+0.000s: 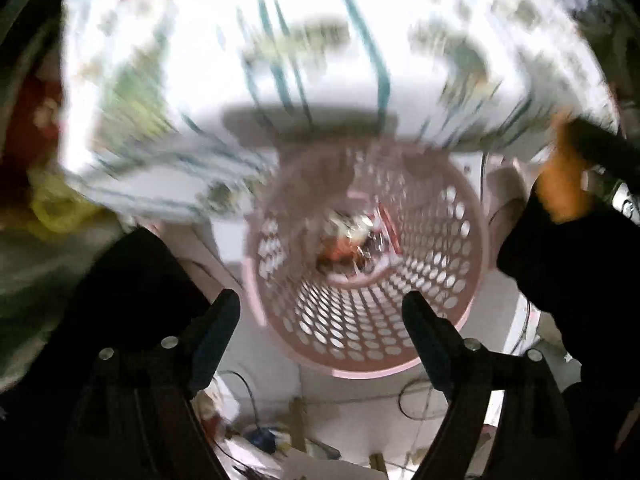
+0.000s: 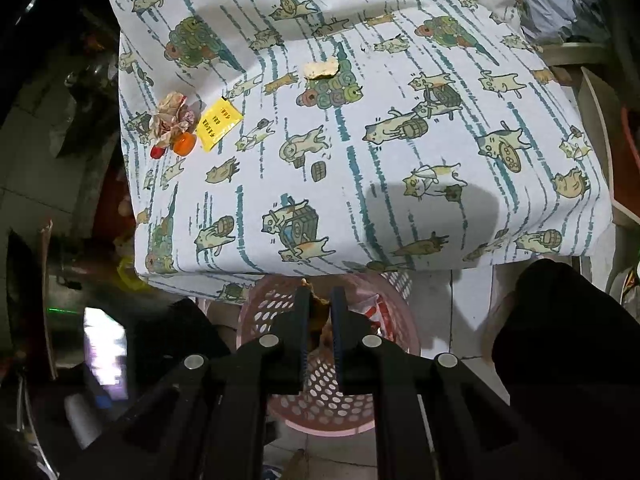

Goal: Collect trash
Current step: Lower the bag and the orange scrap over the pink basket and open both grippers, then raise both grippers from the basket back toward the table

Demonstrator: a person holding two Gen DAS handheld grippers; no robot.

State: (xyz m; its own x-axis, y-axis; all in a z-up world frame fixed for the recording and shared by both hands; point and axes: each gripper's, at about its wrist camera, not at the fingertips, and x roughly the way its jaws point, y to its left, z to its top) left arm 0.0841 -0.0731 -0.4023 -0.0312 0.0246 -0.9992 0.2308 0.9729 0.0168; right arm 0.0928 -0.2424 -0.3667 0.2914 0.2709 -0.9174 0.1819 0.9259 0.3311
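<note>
1. The pink basket [image 2: 332,408] stands upright on the pale tiled floor [image 2: 456,312], its round mouth facing up, just in front of the near edge of the bench [image 2: 400,184]. It is plastic, with walls pierced by rows of oval holes.
2. In the left wrist view the basket [image 1: 436,280] is seen from above; crumpled wrappers [image 1: 360,244], red, white and shiny, lie at its bottom. That view is blurred by motion.
3. The right hand-held gripper [image 2: 320,300] hangs over the basket's far rim, jaws nearly closed, pinching a small brownish scrap [image 2: 319,312]; the scrap's shape is too hidden to tell its long axis.
4. The left hand-held gripper [image 1: 320,312] is spread wide above the basket's near rim and holds nothing.
5. The bench is covered by a white cloth with teal stripes and cartoon cats, wrinkled toward the far side.
6. On the cloth, far left of the basket: a crumpled paper wad [image 2: 172,118], touching a small orange round piece [image 2: 185,145] and a red one [image 2: 157,152].
7. Just right of the wad lies a flat yellow packet [image 2: 219,124], its long axis diagonal, running from near-left to far-right.
8. Farther back, a pale torn scrap [image 2: 321,69] lies flat, long axis crosswise.
9. A dark-clothed leg [image 2: 568,344] sits to the right of the basket.
</note>
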